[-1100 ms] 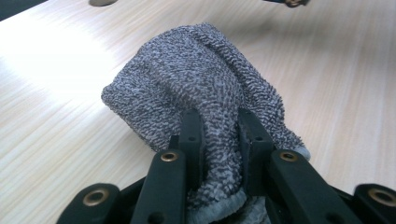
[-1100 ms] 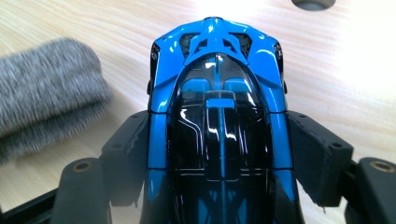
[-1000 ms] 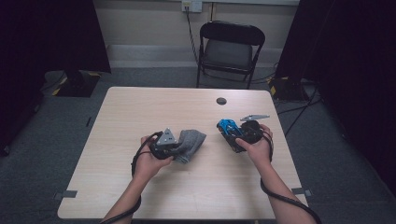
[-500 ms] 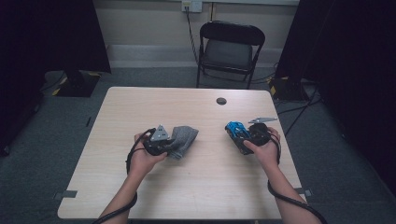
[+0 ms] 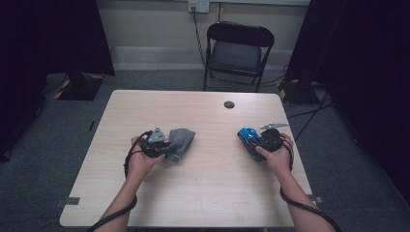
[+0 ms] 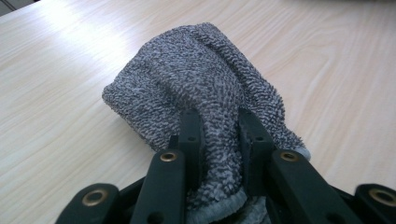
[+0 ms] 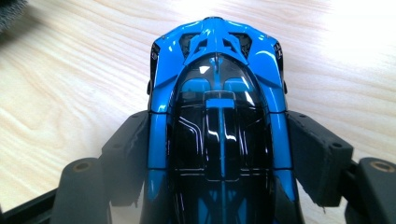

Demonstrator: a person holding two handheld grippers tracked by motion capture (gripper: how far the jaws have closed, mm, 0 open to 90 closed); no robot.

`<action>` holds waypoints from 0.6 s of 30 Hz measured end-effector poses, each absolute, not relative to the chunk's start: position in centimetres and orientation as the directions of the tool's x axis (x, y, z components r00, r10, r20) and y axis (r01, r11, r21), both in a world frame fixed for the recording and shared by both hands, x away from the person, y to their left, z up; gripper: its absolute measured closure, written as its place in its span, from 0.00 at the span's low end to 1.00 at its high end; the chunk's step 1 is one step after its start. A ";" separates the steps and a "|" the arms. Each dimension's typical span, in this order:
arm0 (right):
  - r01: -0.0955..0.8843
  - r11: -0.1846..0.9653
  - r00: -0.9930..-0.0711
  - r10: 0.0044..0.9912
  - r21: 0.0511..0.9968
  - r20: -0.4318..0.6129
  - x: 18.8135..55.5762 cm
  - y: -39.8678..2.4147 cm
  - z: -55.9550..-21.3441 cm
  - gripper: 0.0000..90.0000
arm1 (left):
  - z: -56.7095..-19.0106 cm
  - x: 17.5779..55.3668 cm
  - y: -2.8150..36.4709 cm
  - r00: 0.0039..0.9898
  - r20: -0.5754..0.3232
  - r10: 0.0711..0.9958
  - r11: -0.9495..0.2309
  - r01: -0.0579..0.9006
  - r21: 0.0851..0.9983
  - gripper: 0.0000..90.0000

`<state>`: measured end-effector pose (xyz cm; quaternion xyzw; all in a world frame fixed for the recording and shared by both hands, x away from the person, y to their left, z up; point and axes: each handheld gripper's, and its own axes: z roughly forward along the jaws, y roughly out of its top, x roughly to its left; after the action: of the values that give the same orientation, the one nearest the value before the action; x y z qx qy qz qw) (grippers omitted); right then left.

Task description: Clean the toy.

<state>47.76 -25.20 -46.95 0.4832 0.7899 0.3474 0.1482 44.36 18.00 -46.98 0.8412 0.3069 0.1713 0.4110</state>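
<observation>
A grey terry cloth (image 6: 201,88) is pinched between the nearly closed jaws of the left gripper (image 5: 162,145), resting on the wooden table (image 5: 208,193). A blue toy car (image 7: 217,116) is clamped at its sides by the widely spread right gripper (image 5: 251,142), well apart from the cloth.

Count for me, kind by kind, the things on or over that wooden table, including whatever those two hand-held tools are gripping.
Grey terry-cloth sock, pinched in the left tool: 1
Blue and black toy sports car, clamped in the right tool: 1
Small round dark disc near the table's far edge: 1
Total: 3
</observation>
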 end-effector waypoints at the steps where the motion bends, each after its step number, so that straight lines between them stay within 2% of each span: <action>1: 0.665 0.289 -0.485 0.869 0.688 0.104 47.8 -25.3 -47.0 0.31 | -47.0 44.5 18.3 0.750 0.037 0.660 -0.475 0.379 0.794 0.82; 18: 0.680 0.292 -0.467 0.880 0.672 0.090 48.7 -26.1 -47.6 0.31 | -47.6 45.8 20.9 0.703 0.038 0.710 -0.453 0.415 0.789 0.82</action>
<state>48.66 -26.12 -47.56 0.4939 0.7896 0.3318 0.1502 45.85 20.91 -47.62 0.8322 0.3381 0.1848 0.3988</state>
